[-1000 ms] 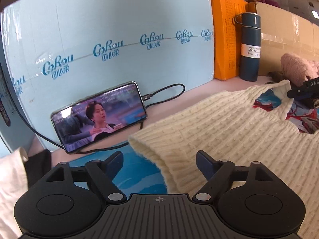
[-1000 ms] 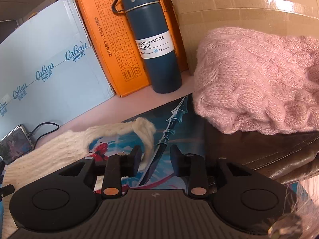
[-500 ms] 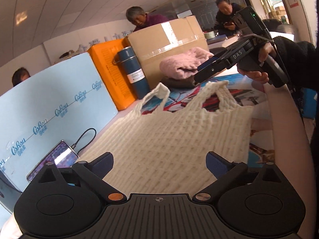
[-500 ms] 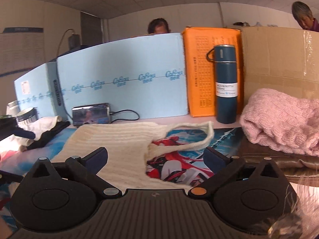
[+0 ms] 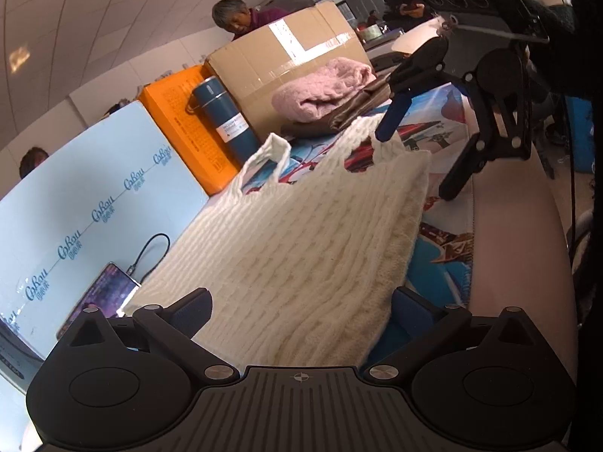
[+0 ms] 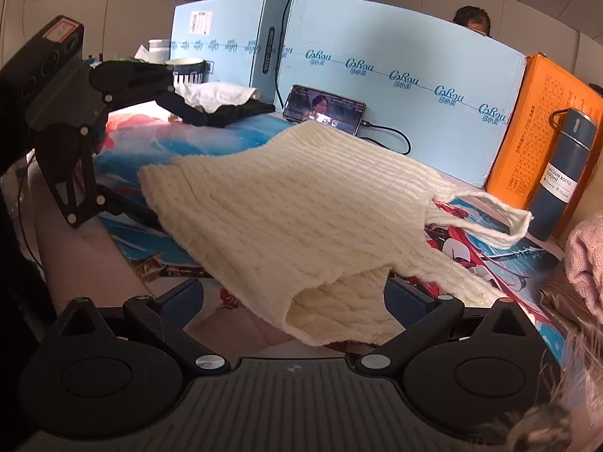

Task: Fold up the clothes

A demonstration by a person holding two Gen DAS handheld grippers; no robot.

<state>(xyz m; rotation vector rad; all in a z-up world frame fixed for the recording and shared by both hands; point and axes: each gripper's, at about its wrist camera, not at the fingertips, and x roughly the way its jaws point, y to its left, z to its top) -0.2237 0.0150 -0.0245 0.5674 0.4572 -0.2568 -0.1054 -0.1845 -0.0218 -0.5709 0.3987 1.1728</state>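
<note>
Across the printed mat (image 5: 444,263) lies a cream knit vest (image 5: 301,233), straps toward the far end near a blue bottle (image 5: 222,120) and a pink sweater (image 5: 320,90). Left gripper (image 5: 301,312) brackets the hem end, jaws spread wide; right gripper (image 6: 294,297) brackets the near shoulder, jaws likewise spread, gripping nothing. Closing both on matching edges, level and together, should give a straight fold.
</note>
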